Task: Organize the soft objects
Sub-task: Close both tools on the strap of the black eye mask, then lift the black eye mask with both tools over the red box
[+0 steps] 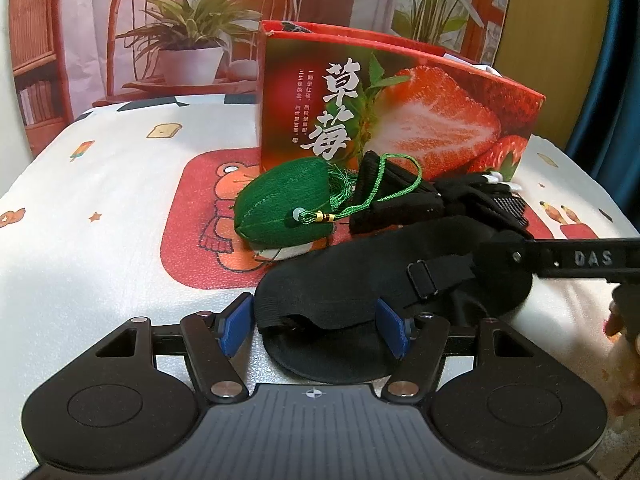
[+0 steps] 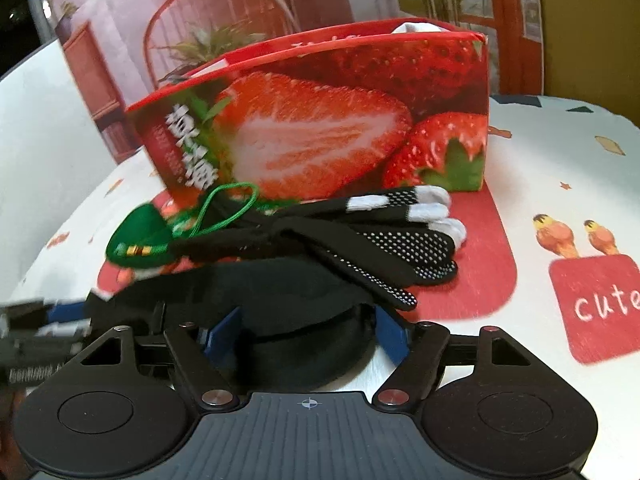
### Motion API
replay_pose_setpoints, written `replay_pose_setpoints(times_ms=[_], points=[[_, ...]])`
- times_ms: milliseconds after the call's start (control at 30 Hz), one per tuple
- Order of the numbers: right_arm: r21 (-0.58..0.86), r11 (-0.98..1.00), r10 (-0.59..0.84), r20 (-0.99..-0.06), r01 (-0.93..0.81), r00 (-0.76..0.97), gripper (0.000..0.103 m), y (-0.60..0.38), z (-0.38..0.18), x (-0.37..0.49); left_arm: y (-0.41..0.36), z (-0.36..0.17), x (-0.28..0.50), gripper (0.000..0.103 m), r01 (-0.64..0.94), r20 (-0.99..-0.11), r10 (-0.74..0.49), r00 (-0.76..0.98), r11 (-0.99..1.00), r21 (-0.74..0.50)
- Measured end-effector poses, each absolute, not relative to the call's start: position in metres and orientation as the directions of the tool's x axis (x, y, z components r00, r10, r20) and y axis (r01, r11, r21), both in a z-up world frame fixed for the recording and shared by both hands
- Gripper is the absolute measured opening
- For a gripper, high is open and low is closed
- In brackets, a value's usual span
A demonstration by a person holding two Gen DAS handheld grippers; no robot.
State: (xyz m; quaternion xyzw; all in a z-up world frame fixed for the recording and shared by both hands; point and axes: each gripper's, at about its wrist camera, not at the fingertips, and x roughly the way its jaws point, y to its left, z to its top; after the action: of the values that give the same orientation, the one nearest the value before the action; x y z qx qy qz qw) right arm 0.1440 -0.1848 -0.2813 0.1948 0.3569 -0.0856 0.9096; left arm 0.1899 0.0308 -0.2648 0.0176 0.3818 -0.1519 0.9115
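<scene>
A black eye mask (image 1: 360, 276) with a strap lies on the patterned tablecloth (image 1: 100, 200). My left gripper (image 1: 316, 328) is open, its blue pads on either side of the mask's near end. My right gripper (image 2: 308, 336) is open around the mask's other end (image 2: 304, 320). Behind the mask lie a green sachet (image 1: 280, 208) with a green cord and black dotted gloves (image 2: 384, 236). A red strawberry box (image 1: 384, 120) stands open-topped behind them; it also shows in the right wrist view (image 2: 320, 128).
The right gripper's arm (image 1: 580, 258) reaches in at the right of the left wrist view. A printed backdrop with a chair and plants (image 1: 180, 40) hangs behind the table. White cloth (image 2: 416, 26) peeks from the box top.
</scene>
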Motion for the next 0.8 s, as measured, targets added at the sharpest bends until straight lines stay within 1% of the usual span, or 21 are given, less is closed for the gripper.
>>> replay_pose_setpoints(times_ms=[67,100,133,167,200,233,267,333,400,433,467,533,667,800], points=[[0.306,0.902,-0.017,-0.678,0.303,0.735,0.068,-0.187,-0.282,0.147,0.032,-0.264,0.190,0.066,0.281,-0.700,-0.258,0.666,0.956,-0.085],[0.311,0.899,-0.018,-0.676,0.308,0.737,0.066,-0.187,-0.282,0.147,0.032,-0.264,0.189,0.059,0.270,-0.699,-0.247,0.671,0.960,-0.080],[0.314,0.898,-0.017,-0.676,0.309,0.737,0.058,-0.188,-0.282,0.146,0.034,-0.263,0.189,0.049,0.257,-0.700,-0.232,0.676,0.964,-0.072],[0.316,0.897,-0.015,-0.677,0.309,0.736,0.048,-0.188,-0.282,0.145,0.035,-0.263,0.190,0.045,0.244,-0.699,-0.221,0.680,0.967,-0.068],[0.320,0.896,-0.012,-0.676,0.308,0.736,0.044,-0.188,-0.281,0.143,0.038,-0.262,0.190,0.036,0.230,-0.699,-0.214,0.682,0.970,-0.073],[0.330,0.891,-0.008,-0.674,0.311,0.738,0.038,-0.189,-0.281,0.141,0.041,-0.262,0.191,0.031,0.218,-0.698,-0.215,0.683,0.972,-0.086],[0.343,0.886,-0.002,-0.672,0.314,0.741,0.034,-0.190,-0.280,0.139,0.044,-0.261,0.192,0.029,0.212,-0.698,-0.223,0.681,0.972,-0.103],[0.368,0.876,0.010,-0.662,0.313,0.749,0.031,-0.190,-0.278,0.134,0.044,-0.261,0.192,0.026,0.209,-0.698,-0.222,0.681,0.972,-0.105],[0.378,0.877,0.022,-0.647,0.296,0.763,0.030,-0.187,-0.273,0.130,0.043,-0.260,0.191,0.024,0.214,-0.697,-0.220,0.683,0.972,-0.097],[0.378,0.881,0.026,-0.640,0.286,0.768,0.029,-0.185,-0.270,0.129,0.042,-0.260,0.190,0.022,0.217,-0.696,-0.222,0.683,0.971,-0.096],[0.372,0.886,0.028,-0.637,0.276,0.770,0.023,-0.184,-0.268,0.129,0.042,-0.259,0.190,0.020,0.218,-0.694,-0.222,0.685,0.971,-0.095],[0.353,0.898,0.022,-0.634,0.264,0.773,0.016,-0.180,-0.264,0.130,0.044,-0.258,0.189,0.012,0.212,-0.689,-0.217,0.691,0.973,-0.094],[0.330,0.909,0.005,-0.621,0.255,0.784,0.012,-0.178,-0.257,0.129,0.049,-0.252,0.186,0.009,0.186,-0.670,-0.197,0.716,0.978,-0.088],[0.326,0.911,-0.005,-0.605,0.254,0.796,0.010,-0.179,-0.250,0.124,0.049,-0.240,0.181,0.008,0.184,-0.637,-0.188,0.747,0.980,-0.073]])
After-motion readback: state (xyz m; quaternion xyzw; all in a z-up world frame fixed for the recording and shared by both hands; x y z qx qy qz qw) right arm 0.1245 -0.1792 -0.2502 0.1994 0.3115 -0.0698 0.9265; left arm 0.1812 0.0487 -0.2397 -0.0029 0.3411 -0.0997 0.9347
